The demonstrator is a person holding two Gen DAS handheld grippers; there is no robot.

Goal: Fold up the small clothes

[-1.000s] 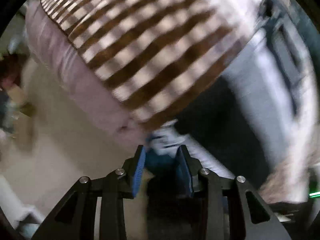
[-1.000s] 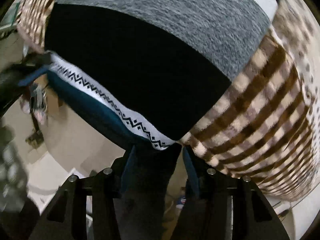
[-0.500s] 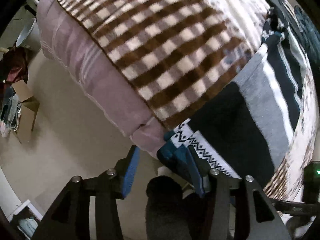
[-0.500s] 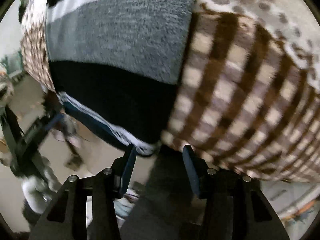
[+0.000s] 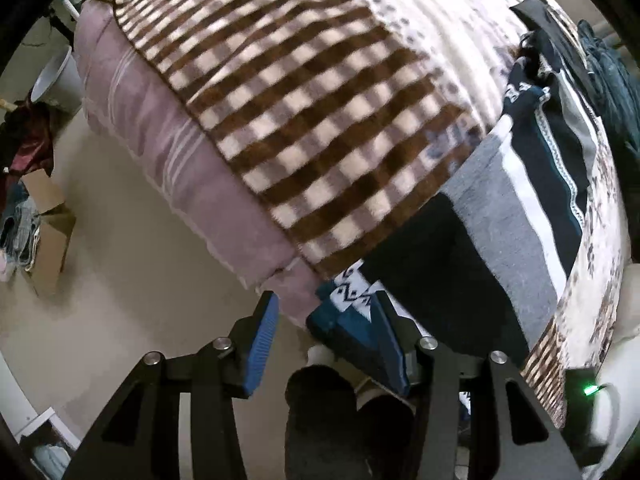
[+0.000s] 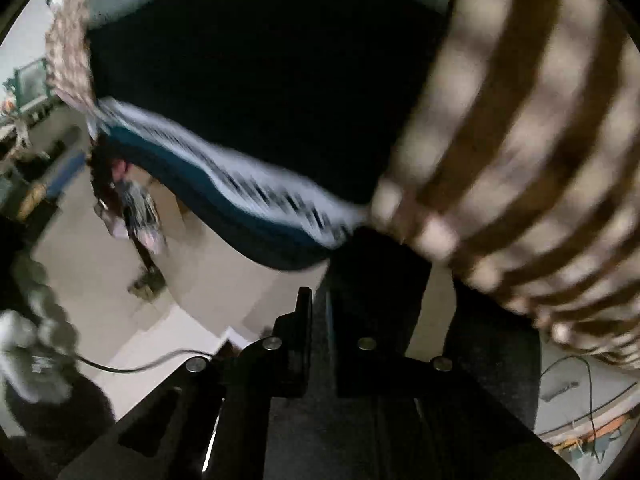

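A knit sweater (image 5: 508,216) with black, grey, white and teal bands lies spread on the bed, its patterned hem hanging over the bed's near edge. My left gripper (image 5: 324,320) is open at the bed's corner; the hem's teal corner (image 5: 340,320) rests against its right finger. In the blurred right wrist view the sweater (image 6: 260,92) fills the upper left, its white and teal hem (image 6: 256,192) drooping. My right gripper (image 6: 318,312) is shut just below the hem's end; nothing shows between its fingers.
The bed carries a brown-and-cream checked blanket (image 5: 304,104) over a mauve mattress edge (image 5: 192,176). A dark garment (image 5: 608,80) lies at the far side. Beige floor (image 5: 132,280) holds a cardboard box (image 5: 48,240) with clothes at left. The person's dark legs (image 5: 320,420) stand below.
Both grippers let go of the sweater hem as it was laid on the bed. The left stayed open by the hem corner; the right opened, then shut below the hem.
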